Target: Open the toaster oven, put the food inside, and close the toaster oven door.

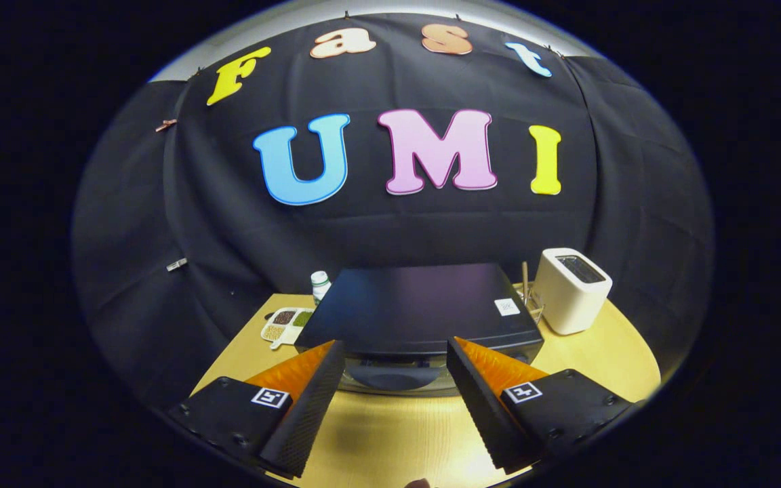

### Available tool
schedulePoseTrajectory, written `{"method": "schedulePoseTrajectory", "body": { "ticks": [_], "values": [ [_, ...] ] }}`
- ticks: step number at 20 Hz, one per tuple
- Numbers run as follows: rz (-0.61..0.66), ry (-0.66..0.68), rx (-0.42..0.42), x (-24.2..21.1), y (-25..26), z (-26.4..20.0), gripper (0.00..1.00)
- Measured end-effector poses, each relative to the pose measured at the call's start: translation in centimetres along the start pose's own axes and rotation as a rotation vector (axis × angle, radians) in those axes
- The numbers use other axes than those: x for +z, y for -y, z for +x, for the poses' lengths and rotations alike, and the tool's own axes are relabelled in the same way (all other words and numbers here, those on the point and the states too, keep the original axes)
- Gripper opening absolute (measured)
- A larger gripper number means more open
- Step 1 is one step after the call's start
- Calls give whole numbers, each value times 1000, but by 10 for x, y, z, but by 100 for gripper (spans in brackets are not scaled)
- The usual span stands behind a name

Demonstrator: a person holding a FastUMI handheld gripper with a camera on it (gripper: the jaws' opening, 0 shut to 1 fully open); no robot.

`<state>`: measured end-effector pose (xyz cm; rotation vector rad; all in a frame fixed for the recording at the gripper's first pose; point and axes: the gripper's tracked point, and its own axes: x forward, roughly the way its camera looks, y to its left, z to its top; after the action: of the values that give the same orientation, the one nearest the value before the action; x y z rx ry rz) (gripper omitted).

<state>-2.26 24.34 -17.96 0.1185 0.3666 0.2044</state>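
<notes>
The toaster oven [424,312] stands at the middle of the tabletop [390,434], its door handle [394,375] on the near face, just ahead of the gripper [396,352], whose jaws stand wide apart above the bare tabletop, one to each side of the handle and touching nothing. To the right of the oven, near its back corner, stands a toaster [572,290], with a small rack [531,298] between the two. To the left of the oven lies a divided tray [287,323] with grains in its compartments, and behind that tray, beside the oven's back left corner, stands a small bottle [321,283]. The booth's wall rises behind everything.
</notes>
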Motion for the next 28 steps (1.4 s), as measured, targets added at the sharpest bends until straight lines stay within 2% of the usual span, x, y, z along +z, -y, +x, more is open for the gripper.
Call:
{"method": "schedulePoseTrajectory", "body": {
  "ticks": [7, 16, 23, 28],
  "values": [
    [-57, 182, 20, 89, 45, -45, 99],
    [-51, 348, 30, 170, 121, -101, 98],
    [-10, 388, -2, 200, 190, -127, 98],
    [-26, 420, -45, 213, 227, -137, 98]
  ]
}}
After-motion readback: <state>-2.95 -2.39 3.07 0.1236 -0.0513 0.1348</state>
